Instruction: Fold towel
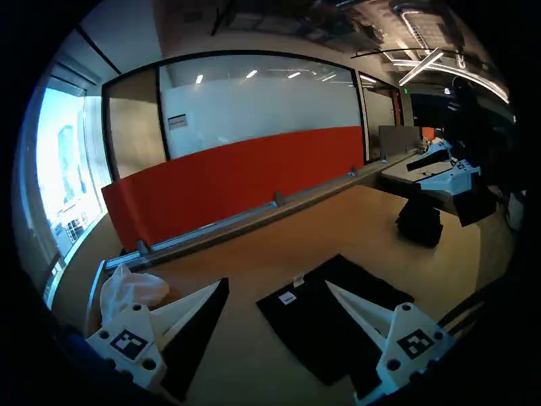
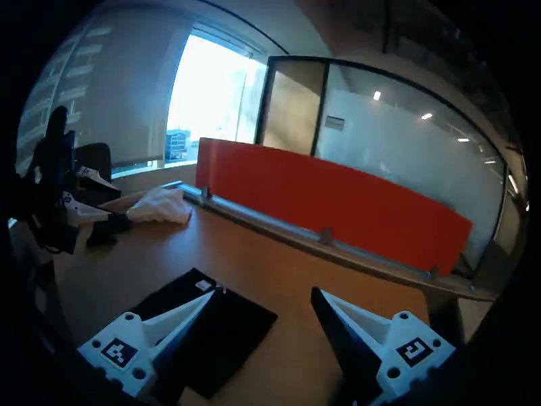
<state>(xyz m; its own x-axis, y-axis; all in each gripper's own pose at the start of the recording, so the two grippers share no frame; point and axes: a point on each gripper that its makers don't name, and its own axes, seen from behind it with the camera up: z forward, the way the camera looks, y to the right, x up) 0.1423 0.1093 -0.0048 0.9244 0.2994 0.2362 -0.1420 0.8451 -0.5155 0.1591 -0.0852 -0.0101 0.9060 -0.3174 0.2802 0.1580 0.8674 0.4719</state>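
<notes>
Hovering over the bench (image 1: 270, 250), the left hand-held gripper (image 1: 276, 284) and right hand-held gripper (image 2: 264, 292) are standing open and empty. The black towel (image 1: 304, 325) is lying flat at lower centre, its fold stage unclear.

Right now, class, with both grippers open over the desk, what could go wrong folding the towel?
The black towel lies flat on the smooth desk; the left gripper may slide it instead of pinching an edge. The right gripper aims mostly at bare desk, so it may miss the corner.
</notes>
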